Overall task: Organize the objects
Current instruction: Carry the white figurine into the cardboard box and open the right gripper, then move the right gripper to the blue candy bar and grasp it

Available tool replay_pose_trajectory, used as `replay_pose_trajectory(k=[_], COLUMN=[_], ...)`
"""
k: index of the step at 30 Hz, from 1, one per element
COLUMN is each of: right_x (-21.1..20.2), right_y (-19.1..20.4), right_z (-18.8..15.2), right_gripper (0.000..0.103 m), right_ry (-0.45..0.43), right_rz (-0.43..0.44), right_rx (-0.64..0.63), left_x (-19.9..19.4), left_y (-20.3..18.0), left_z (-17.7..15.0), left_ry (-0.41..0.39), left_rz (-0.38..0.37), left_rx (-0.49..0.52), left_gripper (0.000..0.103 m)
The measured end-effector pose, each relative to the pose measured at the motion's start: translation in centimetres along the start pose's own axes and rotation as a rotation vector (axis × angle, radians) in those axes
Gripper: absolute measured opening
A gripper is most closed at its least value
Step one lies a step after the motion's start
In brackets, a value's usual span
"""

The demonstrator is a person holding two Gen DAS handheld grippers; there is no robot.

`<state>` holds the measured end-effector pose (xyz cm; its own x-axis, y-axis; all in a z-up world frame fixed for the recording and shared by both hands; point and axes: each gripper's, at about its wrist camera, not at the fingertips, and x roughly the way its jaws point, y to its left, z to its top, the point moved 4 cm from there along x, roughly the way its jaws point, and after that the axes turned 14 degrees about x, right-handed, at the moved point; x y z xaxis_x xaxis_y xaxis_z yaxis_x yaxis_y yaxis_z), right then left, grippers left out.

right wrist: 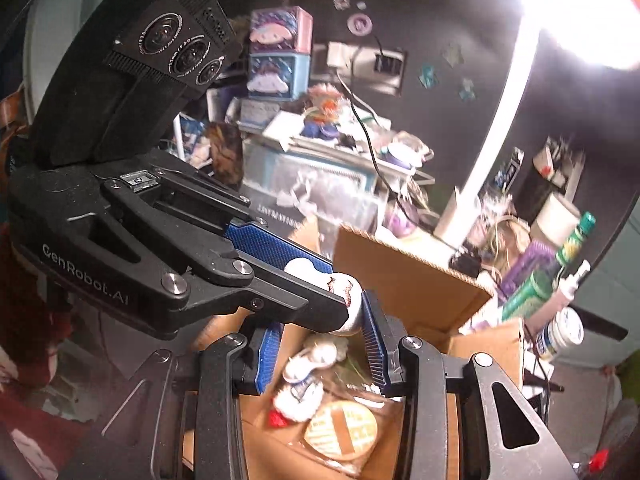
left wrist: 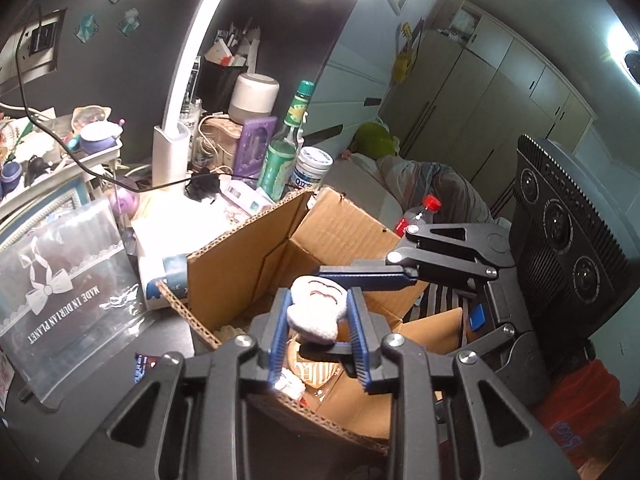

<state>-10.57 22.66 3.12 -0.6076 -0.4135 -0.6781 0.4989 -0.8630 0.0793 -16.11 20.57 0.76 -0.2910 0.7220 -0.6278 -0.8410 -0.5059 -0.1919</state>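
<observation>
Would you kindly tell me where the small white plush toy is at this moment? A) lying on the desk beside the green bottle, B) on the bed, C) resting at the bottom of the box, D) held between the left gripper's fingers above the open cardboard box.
D: the white plush toy sits clamped between the left gripper's blue pads, above the open cardboard box.
</observation>
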Motion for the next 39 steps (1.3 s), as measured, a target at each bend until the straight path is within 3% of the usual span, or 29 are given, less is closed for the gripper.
replay_pose_trajectory(k=[4, 7, 15, 19, 24, 32, 36, 39], right_x=[0.2, 0.1, 0.0, -0.1, 0.0, 6.5, 10.3, 13.8], right_y=[-0.7, -0.6, 0.9, 4.0, 8.6, 15.2, 15.2, 13.6], right_z=[-0.4, -0.6, -0.1, 0.5, 1.2, -1.6, -3.3, -4.9], right_gripper=[0.045, 0.050, 0.051, 0.051, 0.051, 0.051, 0.051, 0.054], right_ry=[0.026, 0.024, 0.010, -0.027, -0.073, 0.061, 0.109, 0.154], right_rz=[0.012, 0.001, 0.013, 0.061, 0.130, 0.253, 0.227, 0.155], right_rx=[0.030, 0.019, 0.018, -0.010, -0.043, 0.004, 0.092, 0.196], left_x=[-0.9, -2.2, -7.2, -10.7, -13.9, -16.3, -16.5, -16.5], left_y=[-0.4, 0.0, 1.8, 3.4, 5.1, 6.9, 7.7, 8.3], left_z=[0.3, 0.3, -1.6, -3.9, -7.9, -15.2, -18.3, -20.2], left_ry=[-0.038, -0.062, -0.121, -0.163, -0.185, -0.186, -0.184, -0.184], left_rz=[0.035, 0.069, 0.225, 0.360, 0.459, 0.563, 0.576, 0.568], left_rx=[0.025, 0.025, -0.001, -0.034, -0.079, -0.130, -0.172, -0.207], left_gripper=[0.062, 0.067, 0.075, 0.077, 0.077, 0.077, 0.077, 0.077])
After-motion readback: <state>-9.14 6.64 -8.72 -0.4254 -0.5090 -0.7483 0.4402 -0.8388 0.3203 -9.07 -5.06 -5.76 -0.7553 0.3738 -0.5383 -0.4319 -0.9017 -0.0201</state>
